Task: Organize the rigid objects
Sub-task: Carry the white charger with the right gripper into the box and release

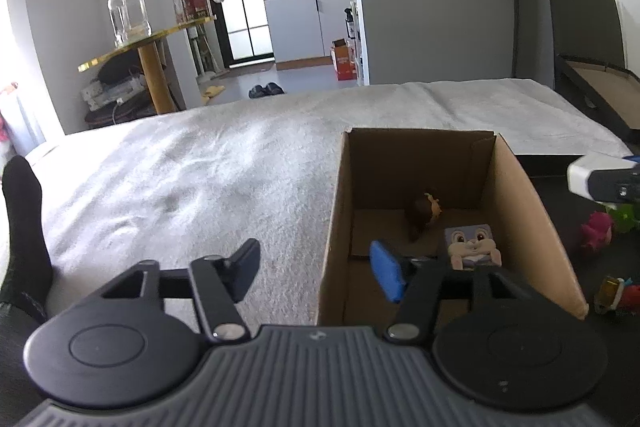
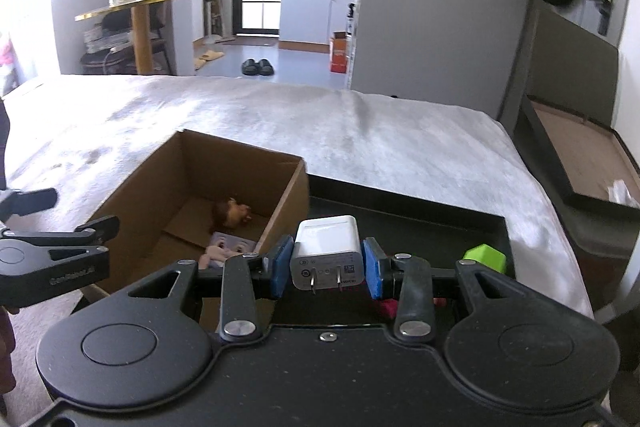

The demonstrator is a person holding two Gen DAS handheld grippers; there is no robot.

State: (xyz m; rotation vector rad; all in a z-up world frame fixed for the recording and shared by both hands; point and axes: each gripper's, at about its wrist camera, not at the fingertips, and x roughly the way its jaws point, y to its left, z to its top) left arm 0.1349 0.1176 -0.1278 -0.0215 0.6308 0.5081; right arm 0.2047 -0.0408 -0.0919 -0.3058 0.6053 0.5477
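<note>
White bedding (image 2: 360,139) spreads ahead of both grippers. Right gripper (image 2: 326,263) clamps a white charger (image 2: 328,247), prongs toward the camera, its label print unreadable. Left gripper (image 1: 316,267) gapes wide astride the near-left wall of a box (image 1: 516,187) holding a bunny block (image 1: 472,243).

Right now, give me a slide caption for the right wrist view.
Right gripper holds a white plug-in charger beside the open brown cardboard box.

White charger (image 2: 327,254), brown cardboard box (image 2: 280,183), green block (image 2: 485,257), black tray (image 2: 420,215), blue pads (image 2: 280,265).
</note>
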